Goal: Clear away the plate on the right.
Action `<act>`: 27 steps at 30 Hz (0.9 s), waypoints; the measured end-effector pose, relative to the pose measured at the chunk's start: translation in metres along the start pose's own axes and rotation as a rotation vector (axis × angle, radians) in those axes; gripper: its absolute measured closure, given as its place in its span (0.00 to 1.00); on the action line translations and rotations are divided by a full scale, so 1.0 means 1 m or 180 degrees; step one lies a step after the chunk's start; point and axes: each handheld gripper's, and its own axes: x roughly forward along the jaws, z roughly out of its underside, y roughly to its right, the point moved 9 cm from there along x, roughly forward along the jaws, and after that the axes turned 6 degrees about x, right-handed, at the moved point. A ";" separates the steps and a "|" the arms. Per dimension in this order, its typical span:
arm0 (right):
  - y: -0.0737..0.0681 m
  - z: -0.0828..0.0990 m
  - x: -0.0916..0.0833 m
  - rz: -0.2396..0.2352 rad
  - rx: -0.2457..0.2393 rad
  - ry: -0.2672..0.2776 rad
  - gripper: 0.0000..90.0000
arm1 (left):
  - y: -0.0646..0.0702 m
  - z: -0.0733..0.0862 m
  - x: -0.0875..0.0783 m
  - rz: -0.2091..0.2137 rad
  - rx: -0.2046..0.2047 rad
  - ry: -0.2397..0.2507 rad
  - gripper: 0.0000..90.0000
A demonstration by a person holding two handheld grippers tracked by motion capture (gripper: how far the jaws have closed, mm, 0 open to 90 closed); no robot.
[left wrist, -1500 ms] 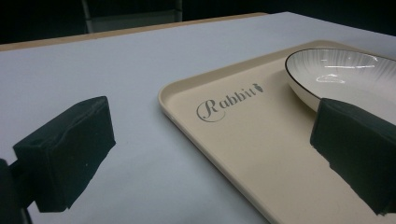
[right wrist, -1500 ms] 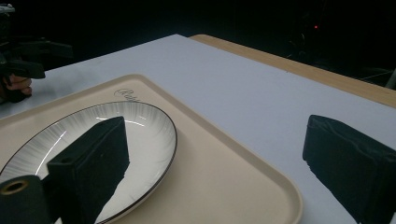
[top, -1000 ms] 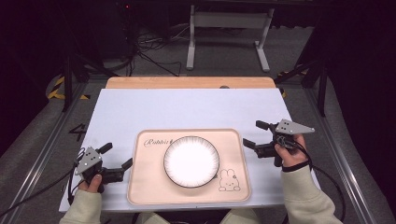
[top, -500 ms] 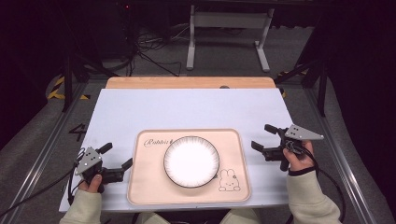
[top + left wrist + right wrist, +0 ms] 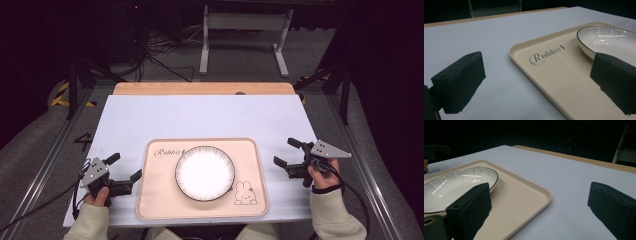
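The tray, pale beige with raised edges, lies flat on the white surface near the person's side, between the two hands. On it, slightly left of its middle, sits a round white plate with a thin dark rim, and a small rabbit drawing is printed at its near right corner. The left claw hovers just beside the tray's left edge, jaws spread wide and empty; in the left gripper view one jaw hangs over the surface and the other over the tray. The right claw waits just off the right edge, likewise spread and holding nothing. The likely risk is an uneven lift: if one side rises sooner or a jaw catches only the thin edge, the tray may tilt and the smooth plate could slide toward the low side.
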 end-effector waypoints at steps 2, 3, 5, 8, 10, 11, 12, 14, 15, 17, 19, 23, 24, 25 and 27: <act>0.000 0.003 -0.001 -0.0008 0.0005 0.0002 0.06 | 0.000 0.000 0.000 0.0001 0.0002 0.0000 0.00; 0.000 0.006 -0.001 -0.0006 0.0009 -0.0003 0.06 | 0.000 0.000 0.000 0.0005 0.0005 -0.0005 0.00; 0.001 0.011 -0.002 0.0014 0.0028 -0.0041 0.06 | 0.000 0.000 0.000 0.0005 0.0005 -0.0005 0.00; 0.003 0.016 -0.003 0.0049 0.0078 -0.0067 0.06 | 0.000 0.000 0.000 0.0006 0.0007 -0.0004 0.00; 0.004 0.020 -0.004 0.0068 0.0119 -0.0071 0.06 | 0.000 0.000 0.000 0.0005 0.0006 -0.0005 0.00; 0.005 0.022 -0.005 0.0083 0.0141 -0.0086 0.06 | 0.000 0.000 0.000 0.0005 0.0008 -0.0005 0.00; 0.005 0.023 -0.006 0.0093 0.0165 -0.0080 0.06 | 0.000 0.000 0.000 0.0005 0.0011 -0.0005 0.00; 0.006 0.025 -0.007 0.0101 0.0165 -0.0088 0.06 | 0.000 0.000 0.000 0.0008 0.0013 -0.0004 0.00; 0.006 0.025 -0.007 0.0111 0.0173 -0.0079 0.06 | 0.000 0.000 0.000 0.0009 0.0014 -0.0003 0.00; 0.005 0.026 -0.009 0.0107 0.0185 -0.0066 0.06 | 0.000 0.000 0.000 0.0016 0.0024 0.0001 0.00; 0.004 0.027 -0.010 0.0104 0.0198 -0.0072 0.06 | 0.001 0.000 -0.001 0.0023 0.0029 0.0000 0.00; 0.003 0.030 -0.011 0.0111 0.0218 -0.0068 0.05 | 0.001 0.000 0.000 0.0020 0.0023 0.0017 0.00; 0.004 0.030 -0.012 0.0125 0.0227 -0.0054 0.04 | 0.001 0.000 0.000 0.0022 0.0022 0.0018 0.00; 0.004 0.030 -0.012 0.0122 0.0242 -0.0049 0.04 | 0.001 0.000 -0.001 0.0023 0.0025 0.0021 0.00; 0.005 0.030 -0.012 0.0134 0.0281 -0.0042 0.04 | 0.001 0.000 -0.001 0.0025 0.0034 0.0016 0.00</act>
